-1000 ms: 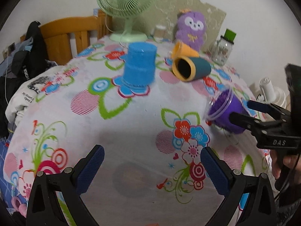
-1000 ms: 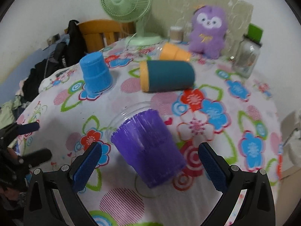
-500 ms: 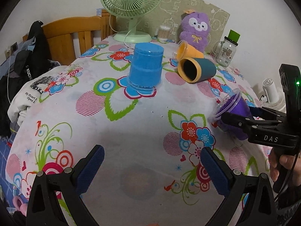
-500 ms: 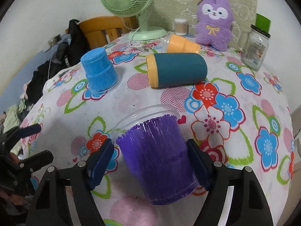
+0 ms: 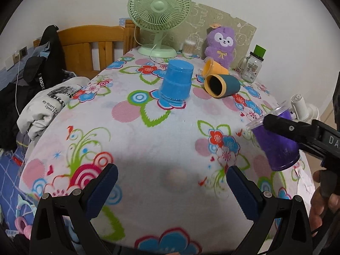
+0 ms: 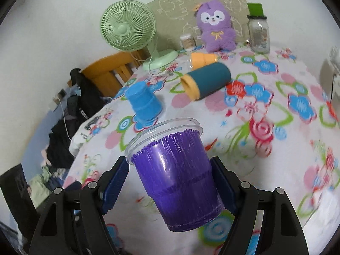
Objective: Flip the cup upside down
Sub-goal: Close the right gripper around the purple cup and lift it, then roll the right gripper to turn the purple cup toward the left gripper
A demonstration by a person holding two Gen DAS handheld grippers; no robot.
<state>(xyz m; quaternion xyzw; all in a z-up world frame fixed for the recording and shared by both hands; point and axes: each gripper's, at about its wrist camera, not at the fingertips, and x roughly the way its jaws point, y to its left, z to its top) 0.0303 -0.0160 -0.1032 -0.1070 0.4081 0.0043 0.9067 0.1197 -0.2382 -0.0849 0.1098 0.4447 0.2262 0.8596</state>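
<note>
Here the purple plastic cup (image 6: 178, 176) is clamped by the right gripper (image 6: 170, 188) and held rim-up, seemingly above the floral tablecloth (image 6: 265, 140); a wrist roll is judged next. The left gripper (image 5: 171, 186) is spread, empty. Farther off, "DA" is read on the right gripper's body.

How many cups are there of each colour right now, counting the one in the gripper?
Purple cup: 1, held in the right gripper
Blue cup: 1, upside down
Teal cup: 1, on its side
Orange cup: 1, on its side
Total: 4
</note>
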